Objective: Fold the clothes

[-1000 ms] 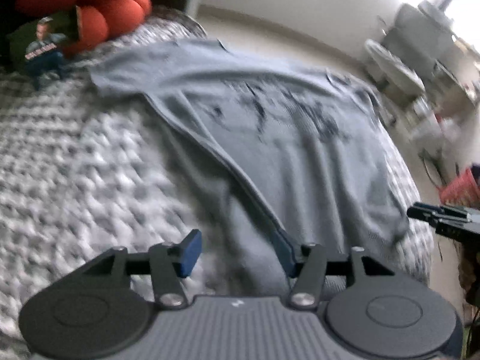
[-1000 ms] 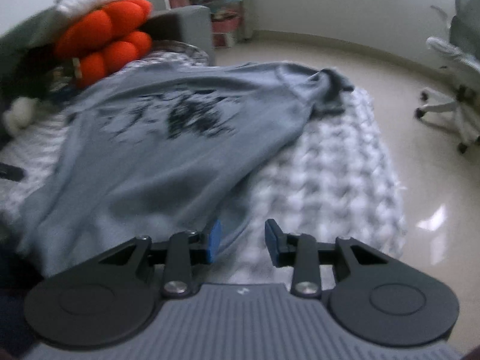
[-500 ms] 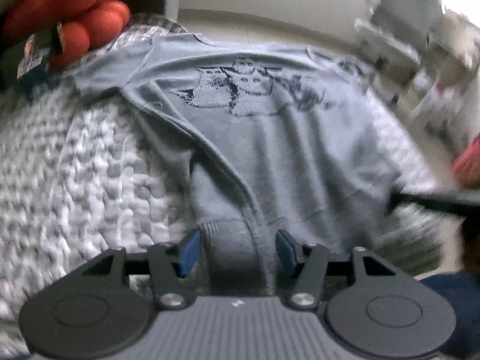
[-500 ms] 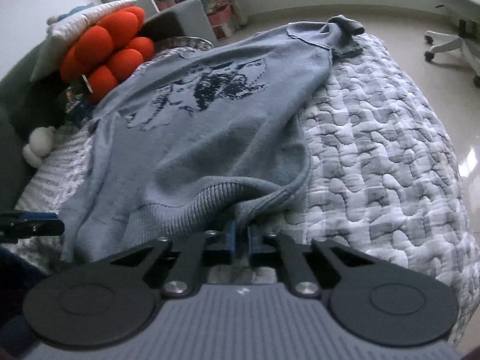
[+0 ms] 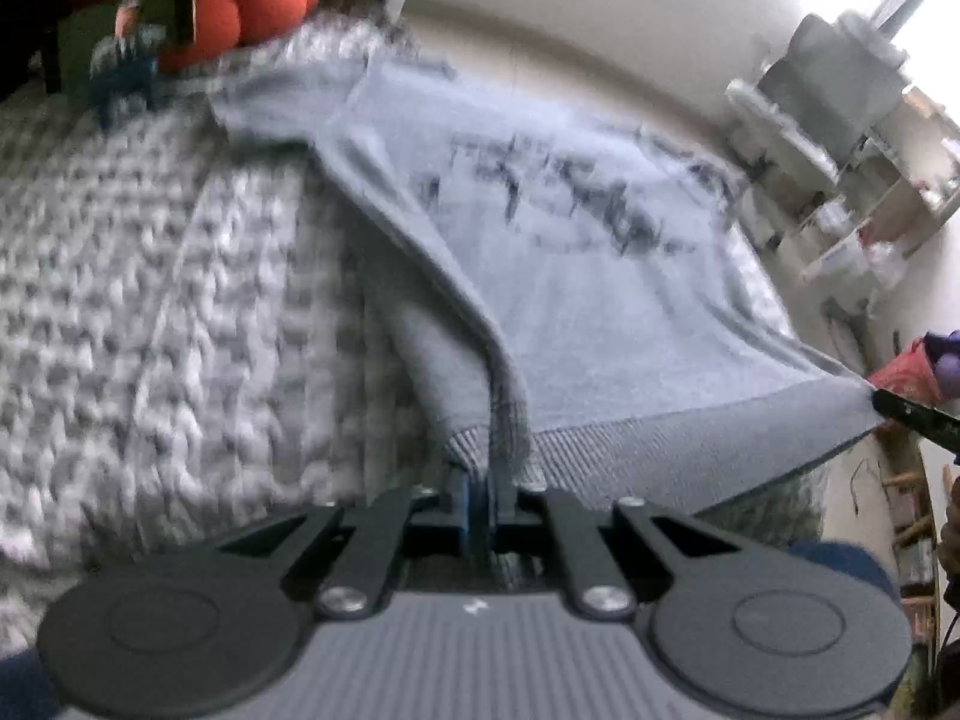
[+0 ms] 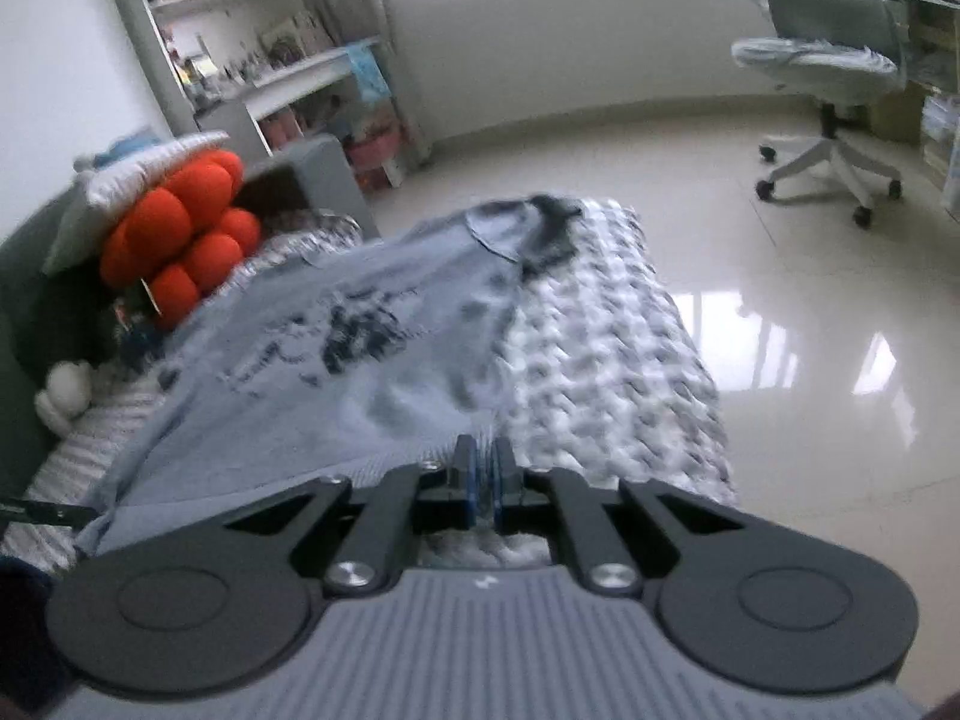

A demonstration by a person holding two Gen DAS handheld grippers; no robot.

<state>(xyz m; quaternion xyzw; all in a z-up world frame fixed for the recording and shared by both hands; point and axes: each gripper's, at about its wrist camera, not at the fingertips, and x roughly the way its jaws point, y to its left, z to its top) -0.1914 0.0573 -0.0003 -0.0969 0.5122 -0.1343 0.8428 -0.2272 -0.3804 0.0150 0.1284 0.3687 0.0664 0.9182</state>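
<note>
The grey knitted sweater with a dark printed motif [image 5: 576,300] lies spread on a bed under a grey-and-white quilted cover [image 5: 150,312], its ribbed hem lifted and stretched toward the camera. The left tongs [image 5: 477,492] are pressed together, pinching the ribbed hem at one corner. The right tongs [image 6: 483,480] are likewise clamped on the hem's other corner, and show at the far right edge of the left view. Ahead of the tongs and to the left sits an orange bobbled cushion [image 6: 180,246]; beyond the right tongs, to the right, stands a pale wheeled office chair [image 6: 834,78] on a glossy cream floor [image 6: 810,330].
</note>
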